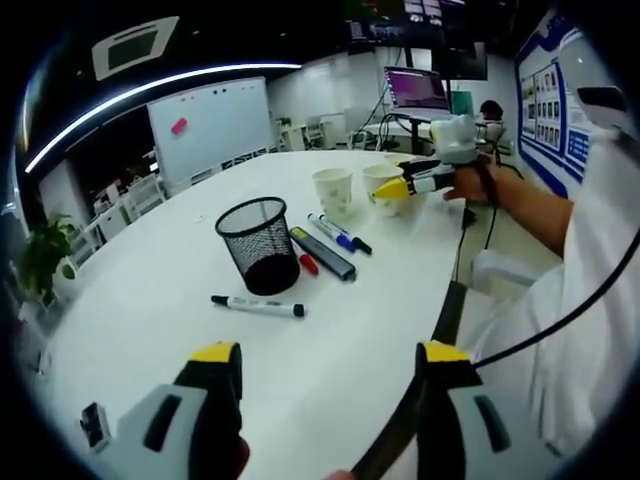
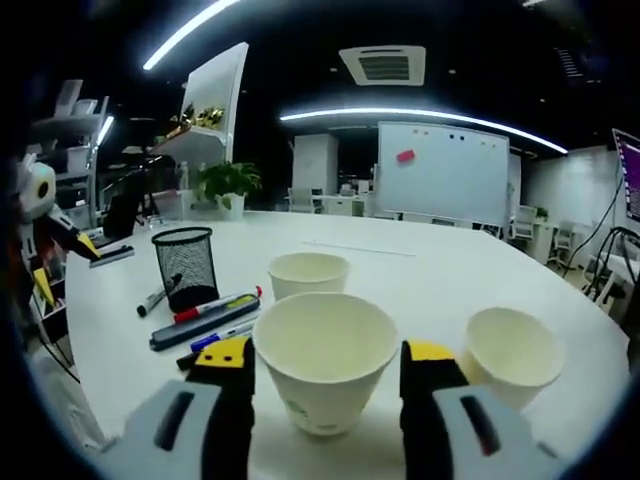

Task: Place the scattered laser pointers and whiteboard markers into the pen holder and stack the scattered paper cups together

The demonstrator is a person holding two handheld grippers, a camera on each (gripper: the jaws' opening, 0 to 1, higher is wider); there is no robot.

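Observation:
A black mesh pen holder (image 1: 258, 243) (image 2: 187, 262) stands on the white table (image 1: 150, 290). A black marker (image 1: 258, 306) lies in front of it. Beside it lie a red marker (image 1: 308, 263), a long dark laser pointer (image 1: 322, 253) and a blue marker (image 1: 330, 232). My left gripper (image 1: 328, 355) (image 2: 62, 265) is open over bare table with nothing between its jaws. My right gripper (image 2: 325, 365) (image 1: 405, 185) is open, a jaw on each side of an upright paper cup (image 2: 322, 360). Two more cups (image 2: 310, 275) (image 2: 512, 350) stand nearby.
The table's edge (image 1: 448, 310) curves past on the right in the left gripper view, with a person's white sleeve (image 1: 560, 330) beyond it. A whiteboard (image 1: 210, 125), desks, chairs, a monitor (image 1: 417, 88) and a potted plant (image 1: 40, 255) stand around the room.

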